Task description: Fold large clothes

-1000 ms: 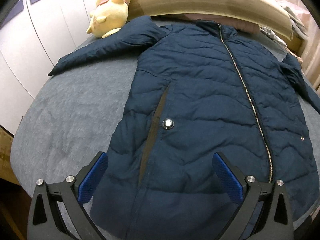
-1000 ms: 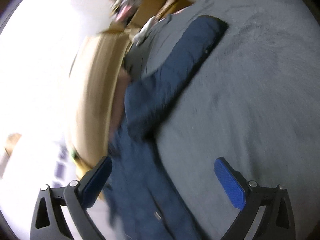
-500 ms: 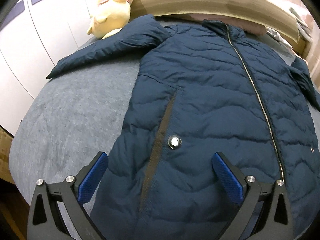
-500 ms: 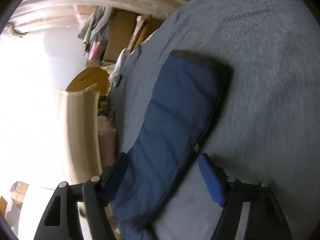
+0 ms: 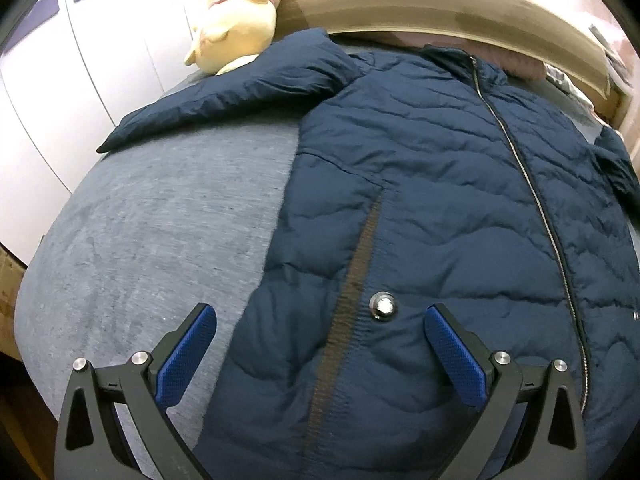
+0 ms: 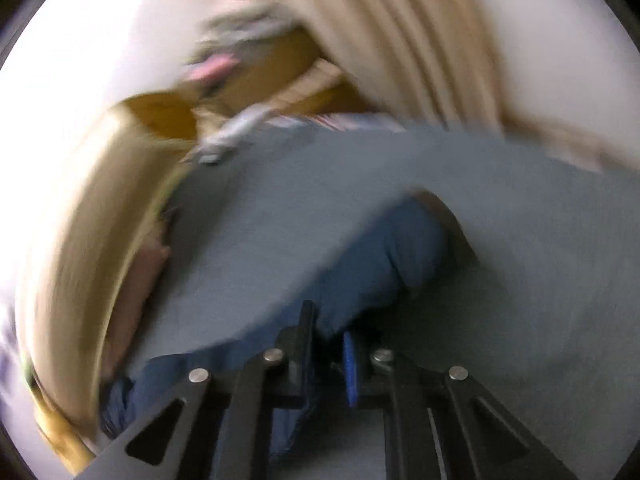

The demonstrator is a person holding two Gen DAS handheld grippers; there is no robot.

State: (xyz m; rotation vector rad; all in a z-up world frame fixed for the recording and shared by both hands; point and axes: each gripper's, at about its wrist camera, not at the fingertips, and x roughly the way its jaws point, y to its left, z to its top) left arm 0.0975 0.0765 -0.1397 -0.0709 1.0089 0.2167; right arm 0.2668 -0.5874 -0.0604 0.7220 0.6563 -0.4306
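- Navy jacket (image 5: 420, 208) spread flat, zipped, on grey bed (image 5: 160, 248); collar at 12 o'clock, one sleeve (image 5: 224, 96) stretched toward 10 o'clock.
- Left gripper (image 5: 320, 356) spread wide, above the hem near a snap button (image 5: 383, 307), holding nothing.
- Right gripper (image 6: 328, 344) pinched narrow on the other sleeve (image 6: 384, 264); view blurred.
- Risk, as judgement: slippery padded cloth could slide out from a fast pull; could also drag the body out of line.

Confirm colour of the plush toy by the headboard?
Pale yellow, with a red cheek spot; the plush toy shows best in the left wrist view.
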